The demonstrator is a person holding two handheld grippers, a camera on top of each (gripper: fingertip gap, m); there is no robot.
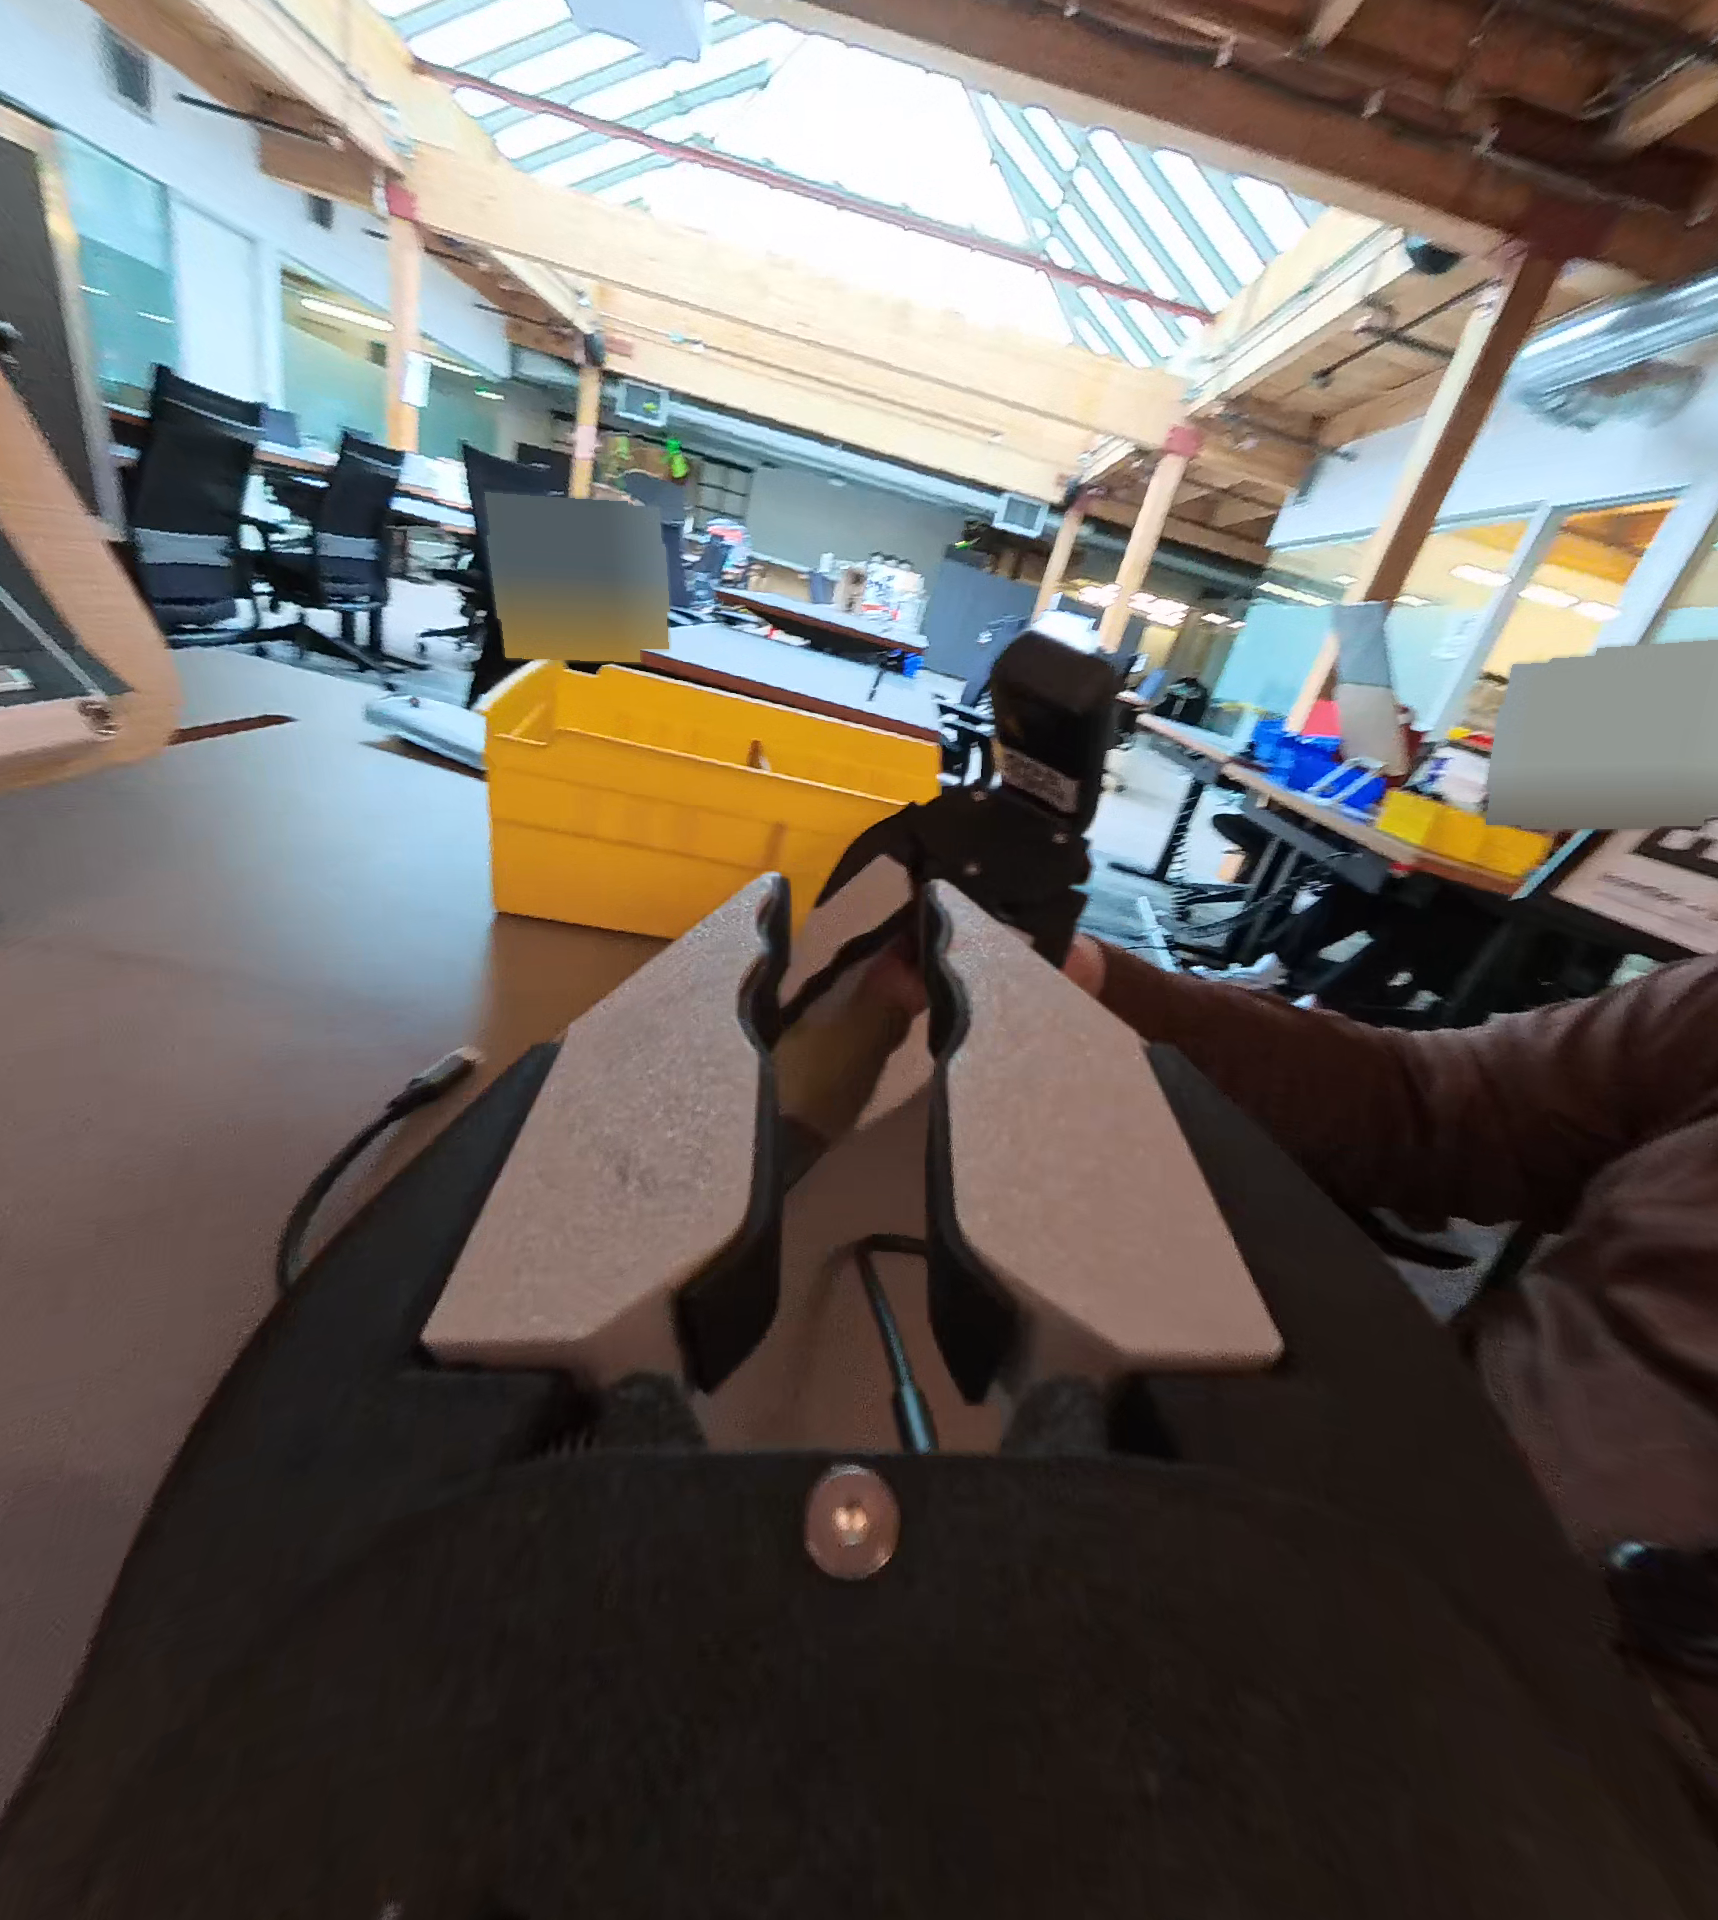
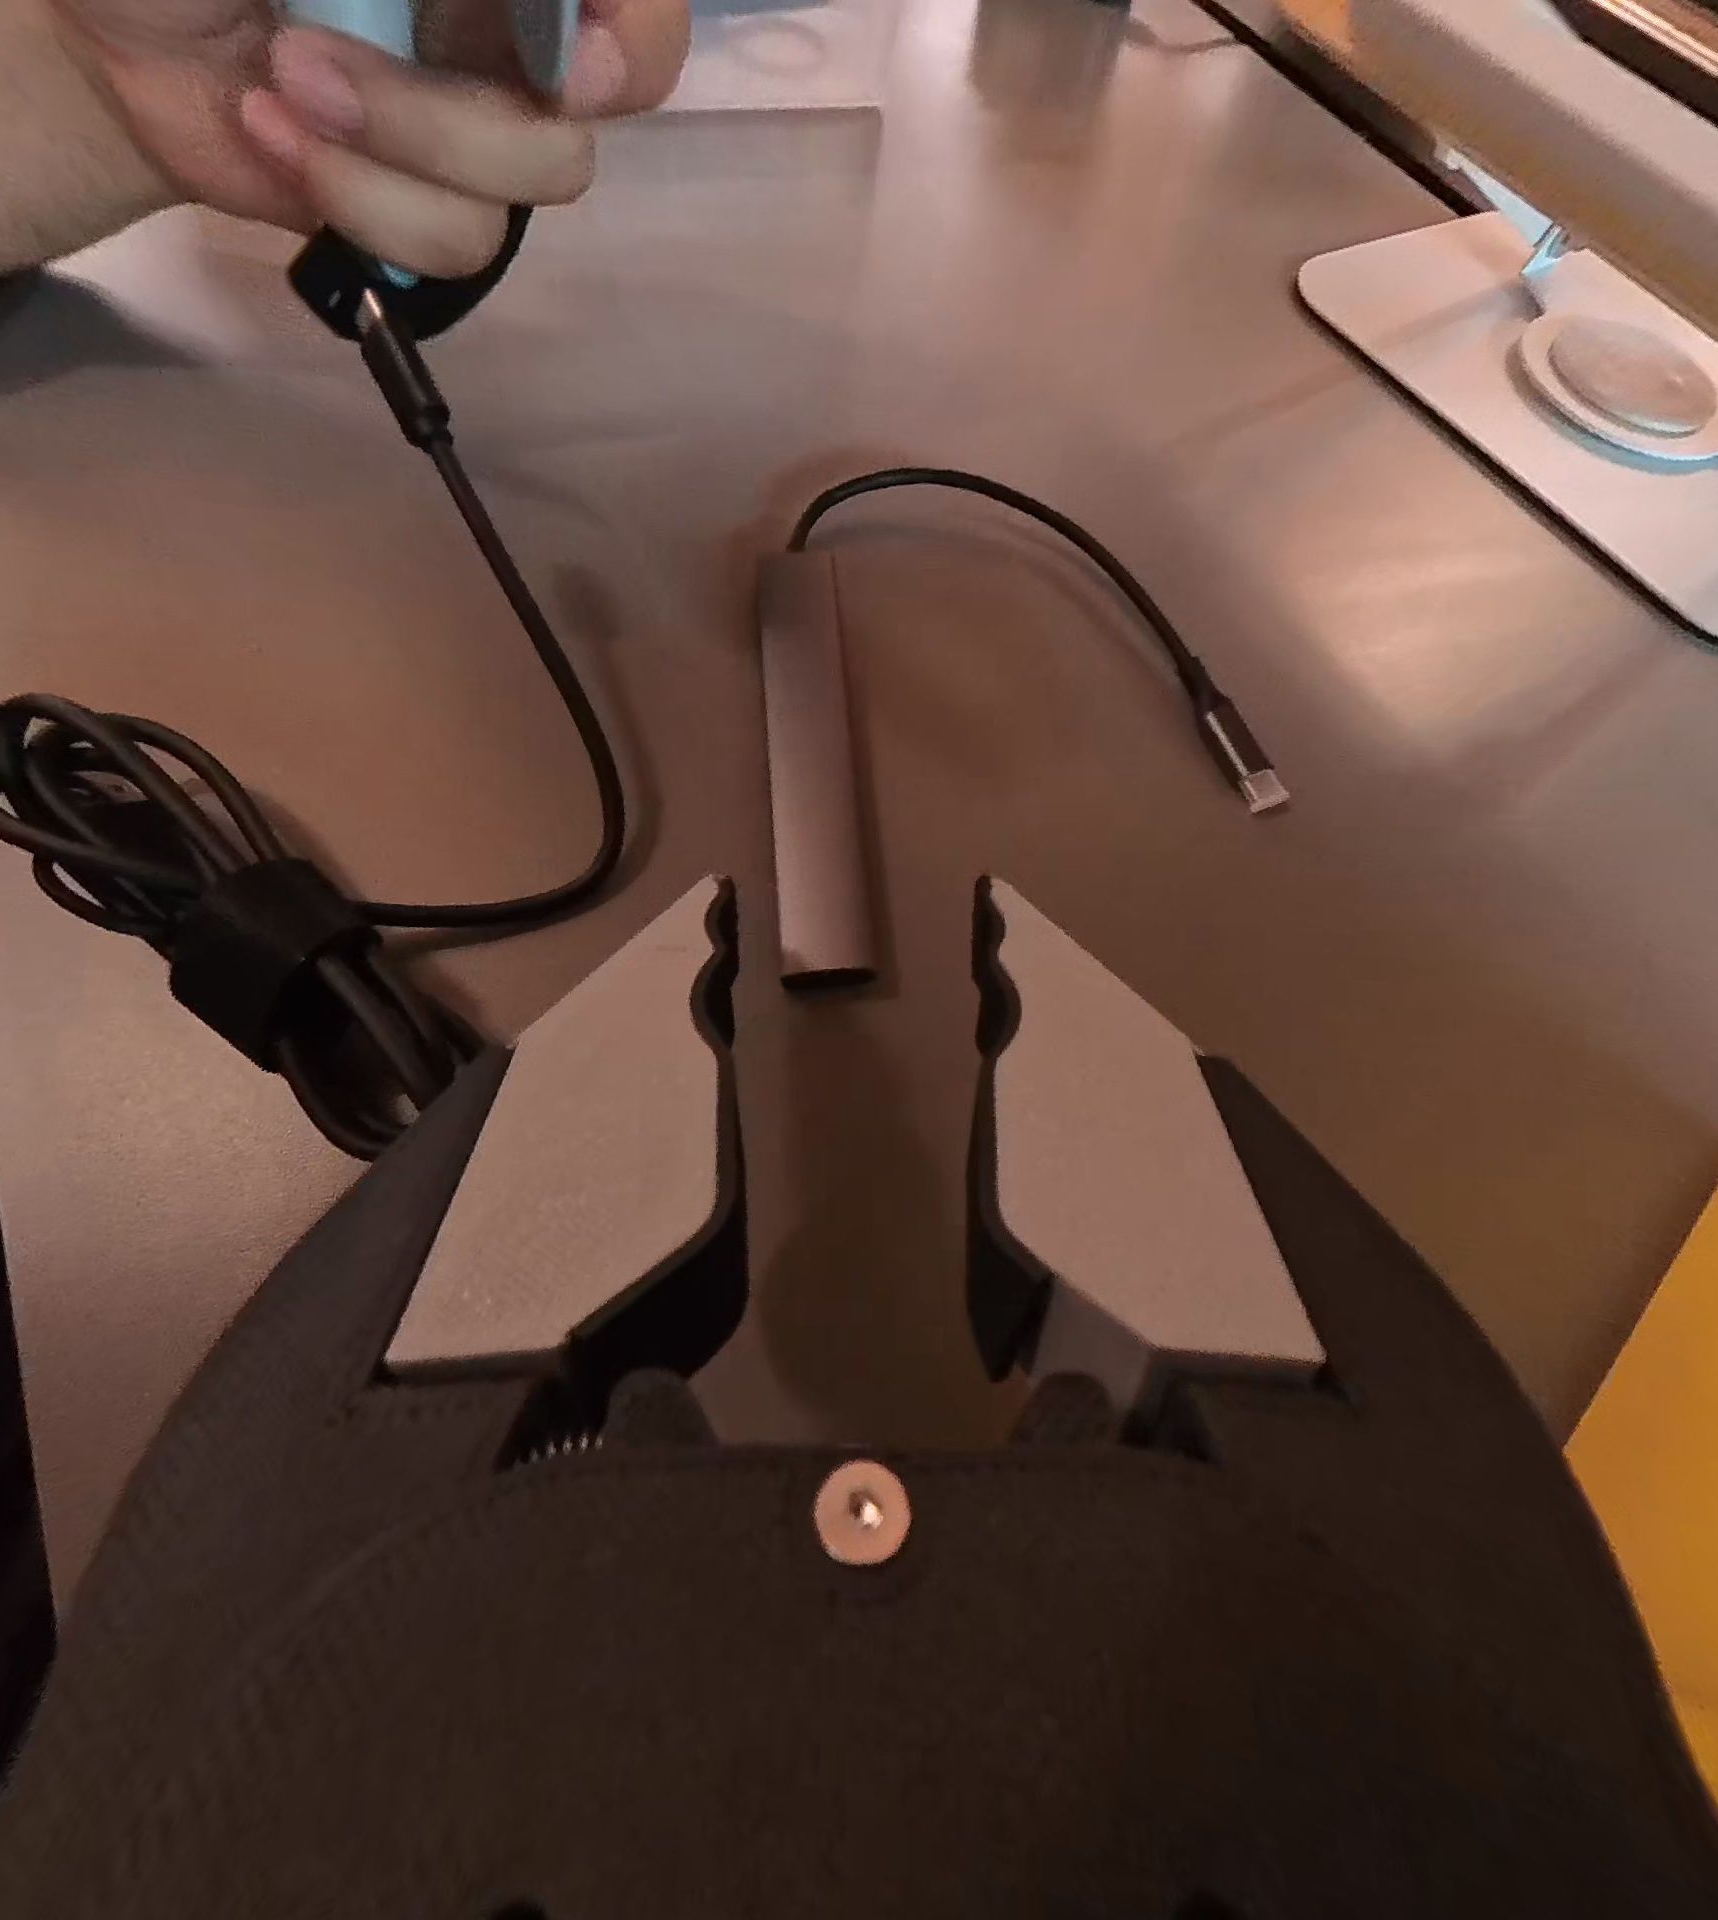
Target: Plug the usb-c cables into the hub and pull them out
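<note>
A slim grey hub (image 2: 819, 790) lies on the table, its short black tail cable (image 2: 1042, 530) curving right to a free plug (image 2: 1250, 774). My right gripper (image 2: 855, 904) is open and empty, its fingertips either side of the hub's near end, above it. A black USB-C cable (image 2: 564, 727) rises from a strapped coil (image 2: 211, 904) to its plug (image 2: 398, 353) at the person's left hand (image 2: 367, 135); what holds it is unclear. My left gripper (image 1: 855, 904) is open, with the cable (image 1: 896, 1340) showing low between its fingers. The right gripper's black body (image 1: 1021, 831) faces it. The tail plug (image 1: 455, 1065) lies left.
A yellow bin (image 1: 689, 810) stands on the table behind the grippers and shows at the lower right in the right wrist view (image 2: 1717, 1455). A monitor's white stand base (image 2: 1561, 416) sits far right. The person's brown sleeve (image 1: 1457, 1091) reaches in from the right. The left gripper's tips are roughly 15 centimetres from the right gripper's. From the right gripper's tips to the strapped coil (image 2: 211, 904) is close to 9 centimetres. To the free plug (image 2: 1250, 774): right tips about 10 centimetres, left tips about 20 centimetres. The left camera catches it too, in the left wrist view (image 1: 456, 1062).
</note>
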